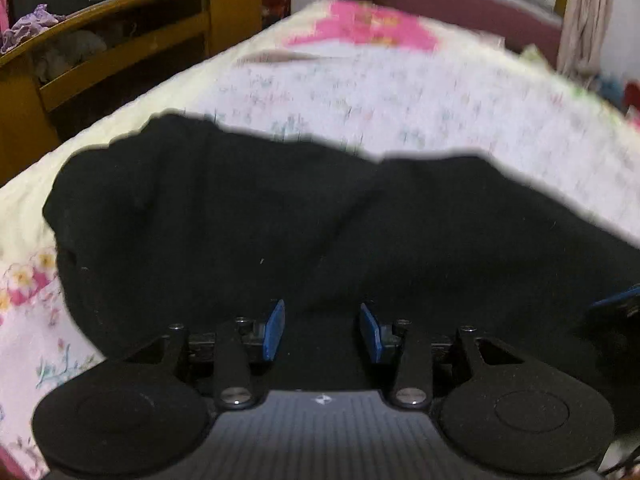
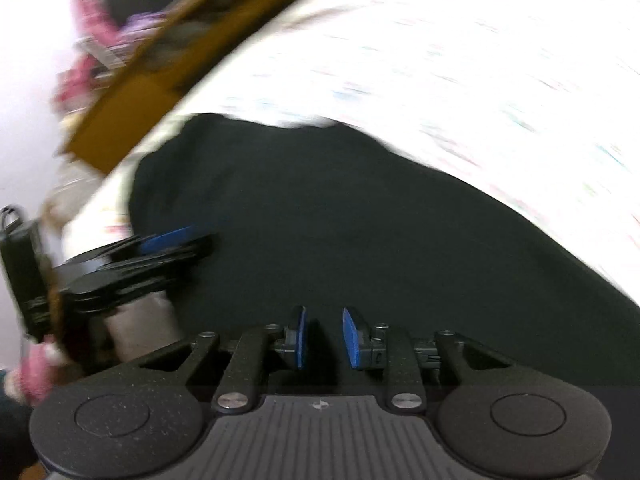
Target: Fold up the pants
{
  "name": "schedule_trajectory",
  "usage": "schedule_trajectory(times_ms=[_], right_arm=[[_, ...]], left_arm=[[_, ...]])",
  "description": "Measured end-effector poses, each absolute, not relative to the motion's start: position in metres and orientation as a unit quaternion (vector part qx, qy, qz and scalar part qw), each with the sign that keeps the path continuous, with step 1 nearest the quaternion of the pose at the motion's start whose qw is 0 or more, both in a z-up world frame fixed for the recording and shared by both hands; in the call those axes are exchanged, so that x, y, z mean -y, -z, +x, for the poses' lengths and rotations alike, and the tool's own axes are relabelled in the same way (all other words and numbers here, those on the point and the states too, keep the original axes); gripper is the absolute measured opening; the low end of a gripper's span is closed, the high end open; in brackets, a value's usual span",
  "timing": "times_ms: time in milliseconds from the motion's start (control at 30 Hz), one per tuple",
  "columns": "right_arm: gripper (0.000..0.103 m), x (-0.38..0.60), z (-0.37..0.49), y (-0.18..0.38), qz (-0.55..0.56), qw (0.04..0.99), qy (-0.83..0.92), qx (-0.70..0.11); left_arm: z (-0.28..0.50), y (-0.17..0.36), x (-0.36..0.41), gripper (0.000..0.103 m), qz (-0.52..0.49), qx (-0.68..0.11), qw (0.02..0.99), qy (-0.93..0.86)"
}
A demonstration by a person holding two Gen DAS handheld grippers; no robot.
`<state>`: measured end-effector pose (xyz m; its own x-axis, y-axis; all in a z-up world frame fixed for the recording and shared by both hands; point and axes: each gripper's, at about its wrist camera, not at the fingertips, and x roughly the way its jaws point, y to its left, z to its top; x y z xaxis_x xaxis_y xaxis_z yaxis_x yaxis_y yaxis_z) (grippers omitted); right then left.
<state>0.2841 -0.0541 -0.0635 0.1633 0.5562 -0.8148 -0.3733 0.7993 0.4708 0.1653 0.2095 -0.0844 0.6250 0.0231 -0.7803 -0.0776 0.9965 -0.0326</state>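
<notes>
Left hand-held gripper (image 1: 322,330) open above black pants (image 1: 280,220).

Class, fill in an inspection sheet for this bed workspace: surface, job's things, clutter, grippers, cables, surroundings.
Surface: floral bedsheet, blurred.
Job's things: black pants lying rumpled on the sheet.
Clutter: nothing seen on the sheet.
Grippers: left hand-held gripper open over the pants, nothing between its pads; right hand-held gripper narrowly open, also over the pants and holding nothing.
Cables: nothing seen.
Surroundings: wooden bed frame, curtain.
</notes>
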Motion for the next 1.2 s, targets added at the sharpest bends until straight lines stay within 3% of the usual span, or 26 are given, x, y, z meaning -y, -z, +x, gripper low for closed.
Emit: schedule_trajectory(times_ms=[33,100,200,267,333,467,567,833,1200], right_arm=[[0.001,0.069,0.282,0.066,0.092,0.760,-0.290,-0.574],[0.000,0.094,0.276,0.064,0.112,0.768,-0.257,-0.576],[0.009,0.113,0.263,0.052,0.131,0.782,-0.236,-0.562],[0.009,0.122,0.256,0.053,0.136,0.789,-0.216,-0.559],[0.008,0.136,0.250,0.056,0.145,0.790,-0.191,-0.564],[0.009,0.165,0.233,0.045,0.164,0.794,-0.148,-0.567],[0.014,0.196,0.218,0.029,0.182,0.805,-0.113,-0.553],[0.017,0.268,0.175,0.020,0.238,0.806,-0.053,-0.540],[0.020,0.324,0.141,0.029,0.311,0.790,0.048,-0.526]], left_arm=[[0.165,0.079,-0.203,0.050,-0.018,-0.430,0.902,-0.027],[0.166,0.068,-0.189,0.050,0.006,-0.420,0.908,-0.014],[0.171,0.054,-0.153,0.050,0.027,-0.403,0.914,0.043],[0.178,0.052,-0.125,0.050,0.049,-0.399,0.912,0.080],[0.192,0.060,-0.102,0.050,0.059,-0.442,0.888,0.109],[0.195,0.056,-0.067,0.050,0.009,-0.494,0.854,0.160],[0.184,0.039,-0.022,0.050,0.055,-0.493,0.846,0.197],[0.179,-0.005,0.080,0.051,0.117,-0.479,0.840,0.228],[0.187,0.012,0.149,0.051,0.140,-0.490,0.796,0.326]])
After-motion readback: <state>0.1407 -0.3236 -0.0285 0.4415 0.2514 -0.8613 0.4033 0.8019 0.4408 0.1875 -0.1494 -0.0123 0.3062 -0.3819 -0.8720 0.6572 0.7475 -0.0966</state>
